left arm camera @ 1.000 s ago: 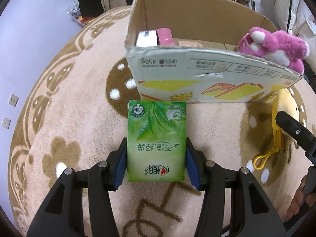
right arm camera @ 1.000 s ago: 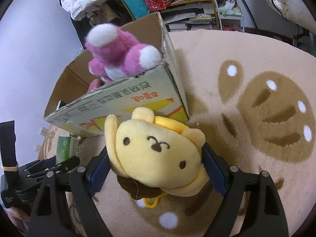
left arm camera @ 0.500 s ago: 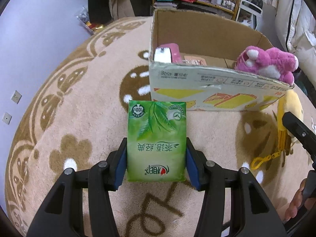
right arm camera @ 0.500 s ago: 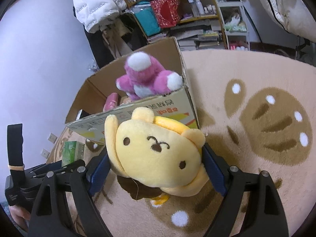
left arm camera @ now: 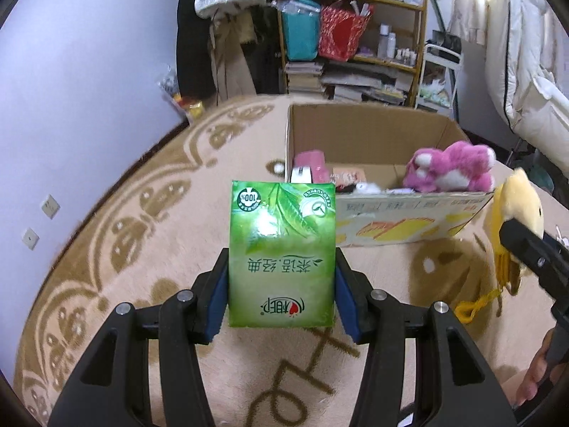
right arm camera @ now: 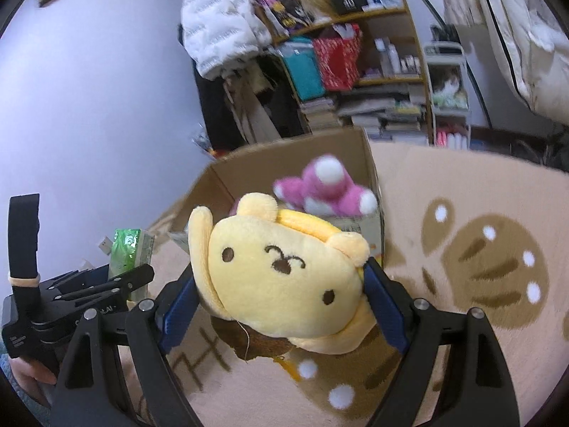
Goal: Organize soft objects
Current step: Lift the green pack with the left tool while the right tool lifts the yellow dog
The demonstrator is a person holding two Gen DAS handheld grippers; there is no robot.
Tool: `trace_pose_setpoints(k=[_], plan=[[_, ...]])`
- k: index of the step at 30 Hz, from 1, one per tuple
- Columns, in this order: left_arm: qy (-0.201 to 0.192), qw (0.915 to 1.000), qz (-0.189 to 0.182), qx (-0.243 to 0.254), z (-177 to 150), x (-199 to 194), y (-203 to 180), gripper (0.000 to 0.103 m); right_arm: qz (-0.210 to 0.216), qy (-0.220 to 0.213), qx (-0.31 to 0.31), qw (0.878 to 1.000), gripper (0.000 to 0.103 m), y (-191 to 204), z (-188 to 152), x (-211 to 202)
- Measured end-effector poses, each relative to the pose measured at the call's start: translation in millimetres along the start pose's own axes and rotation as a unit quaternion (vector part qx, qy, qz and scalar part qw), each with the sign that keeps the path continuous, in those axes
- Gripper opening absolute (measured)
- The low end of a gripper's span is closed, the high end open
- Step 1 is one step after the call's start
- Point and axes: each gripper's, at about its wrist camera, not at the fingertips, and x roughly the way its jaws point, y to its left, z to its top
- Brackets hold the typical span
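Tissue pack [left arm camera: 281, 254] between left gripper [left arm camera: 281, 297] fingers, above rug [left arm camera: 142, 249]; cardboard box [left arm camera: 366, 135] on rug behind pack; bear plush [left arm camera: 450, 172] in box, right side; dog plush [right arm camera: 284, 277] between right gripper [right arm camera: 282, 307] fingers, right of pack; shelf [left arm camera: 352, 35] behind box.

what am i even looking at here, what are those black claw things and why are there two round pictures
There is no robot: a person carries two handheld grippers, each with a fisheye camera looking along its two fingers, hence the round pictures.

The left camera's picture shows the left gripper clamping a green soft pack of tissues between blue pads.

The right camera's picture shows the right gripper squeezing a yellow plush dog-faced toy.

Below both lies a beige rug with brown patterns. On it stands an open cardboard box, with a pink plush bear at its near right corner and a few more items inside. Cluttered shelves stand behind.
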Motion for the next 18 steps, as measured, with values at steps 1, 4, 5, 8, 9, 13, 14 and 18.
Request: trace_pose_setpoints(k=[1, 4, 5, 8, 9, 13, 14, 18], plan=[[-0.005, 1.0, -0.001, 0.007, 2, -5, -1, 0.051, 0.004, -0.007, -0.002, 1.0, 0.091, 2, 3, -4], [-0.023, 0.9996, 0.003, 0.017, 6, -13, -2, 0.051, 0.012, -0.025, -0.014, 1.0, 0.091, 13, 10, -13], [-0.027, 0.9995, 0.004, 0.017, 8, -15, -2, 0.051, 0.014, -0.031, -0.018, 0.999, 0.091, 16, 13, -15], [-0.037, 0.9992, 0.003, 0.011, 16, -20, 1, 0.051, 0.015, -0.05, -0.025, 0.998, 0.091, 23, 23, -23], [-0.04, 0.9992, 0.001, 0.007, 20, -23, 3, 0.051, 0.016, -0.056, -0.026, 0.998, 0.091, 25, 27, -26], [-0.058, 0.9982, 0.01, 0.008, 39, -35, 7, 0.051, 0.006, -0.064, -0.033, 0.997, 0.09, 26, 39, -29], [-0.063, 0.9978, 0.015, 0.01, 42, -39, 6, 0.051, 0.0, -0.07, -0.038, 0.997, 0.09, 26, 43, -31], [-0.09, 0.9958, 0.013, 0.005, 63, -53, 11, 0.051, -0.018, -0.078, -0.042, 0.996, 0.091, 22, 55, -30]])
